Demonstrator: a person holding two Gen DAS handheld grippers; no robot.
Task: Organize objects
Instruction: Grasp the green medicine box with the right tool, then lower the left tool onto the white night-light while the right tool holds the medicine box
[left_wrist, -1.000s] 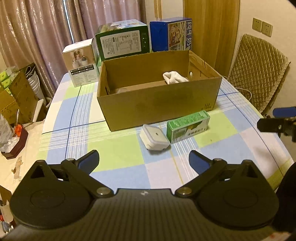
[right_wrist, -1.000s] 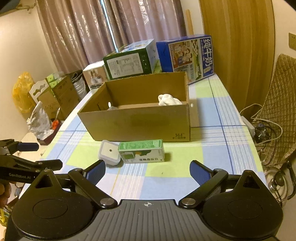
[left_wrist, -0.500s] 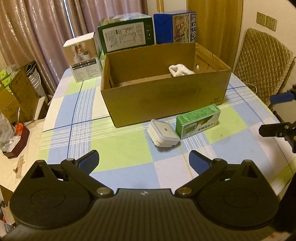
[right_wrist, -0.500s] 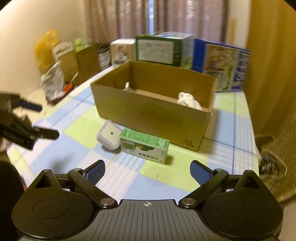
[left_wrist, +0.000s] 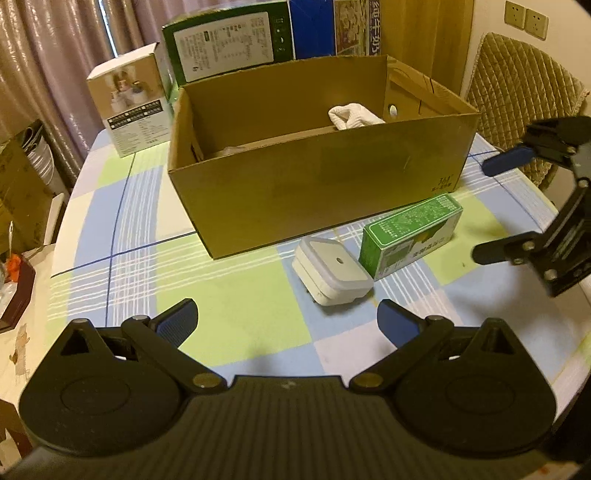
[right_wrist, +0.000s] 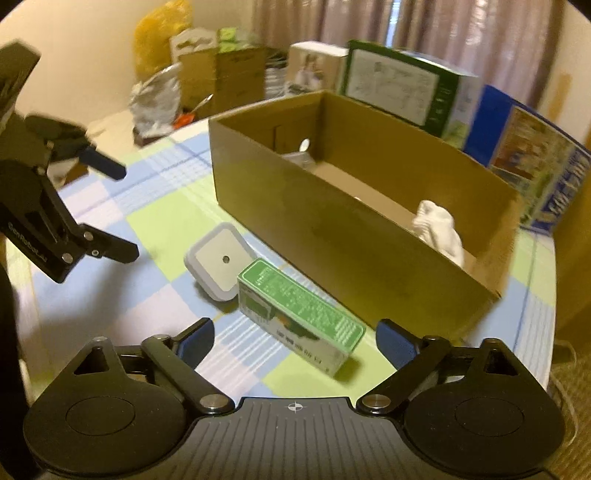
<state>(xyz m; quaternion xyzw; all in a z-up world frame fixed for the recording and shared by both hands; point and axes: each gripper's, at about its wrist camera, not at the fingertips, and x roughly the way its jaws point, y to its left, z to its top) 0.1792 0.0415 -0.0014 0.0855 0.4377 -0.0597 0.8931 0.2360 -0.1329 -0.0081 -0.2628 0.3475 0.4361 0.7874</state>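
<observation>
Approach step, I judge: the right gripper (right_wrist: 295, 338) is spread wide and empty just before the green box (right_wrist: 299, 314), which lies beside the cardboard box (right_wrist: 354, 236); the left gripper (left_wrist: 286, 319) is wide and empty too; next it must close across the box.

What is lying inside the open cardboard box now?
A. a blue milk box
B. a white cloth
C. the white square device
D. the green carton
B: a crumpled white cloth lies inside the cardboard box, while the green carton and the white square device lie on the table in front of it.
</observation>
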